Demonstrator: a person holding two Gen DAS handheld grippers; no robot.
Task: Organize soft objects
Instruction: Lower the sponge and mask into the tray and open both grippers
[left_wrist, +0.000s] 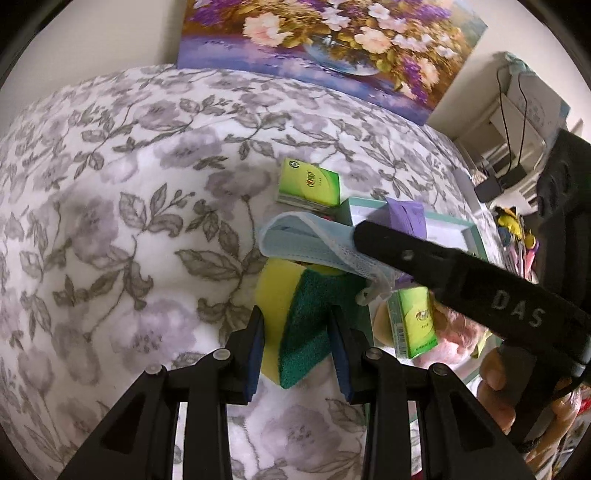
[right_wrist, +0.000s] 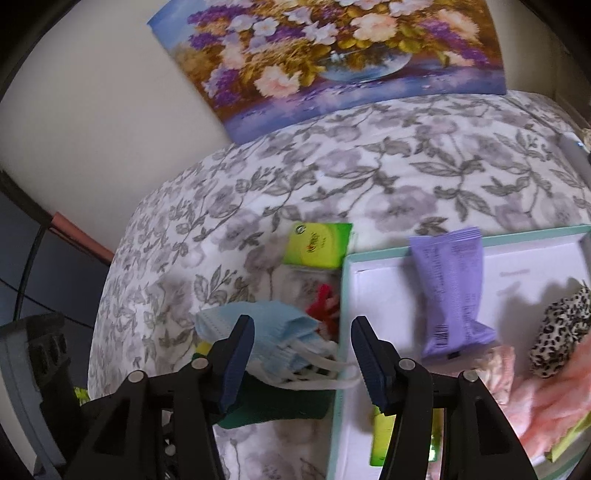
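**Sponge gripped, mask just let go**

Left gripper (left_wrist: 295, 343) clamped on the yellow-green sponge (left_wrist: 295, 314), tilted steeply down over the bedspread (left_wrist: 110, 221). Right gripper (right_wrist: 303, 362) parted, pads clear of the blue mask (right_wrist: 266, 332) draped across the sponge, left of the box (right_wrist: 517, 236). Probably mid-sorting. Next: carry sponge right into the box, without snagging the mask's loops.

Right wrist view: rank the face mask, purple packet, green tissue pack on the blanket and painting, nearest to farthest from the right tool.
1. Face mask, at the left finger.
2. Purple packet, right, in the box.
3. Green tissue pack, ahead on the blanket.
4. Painting, against the wall.
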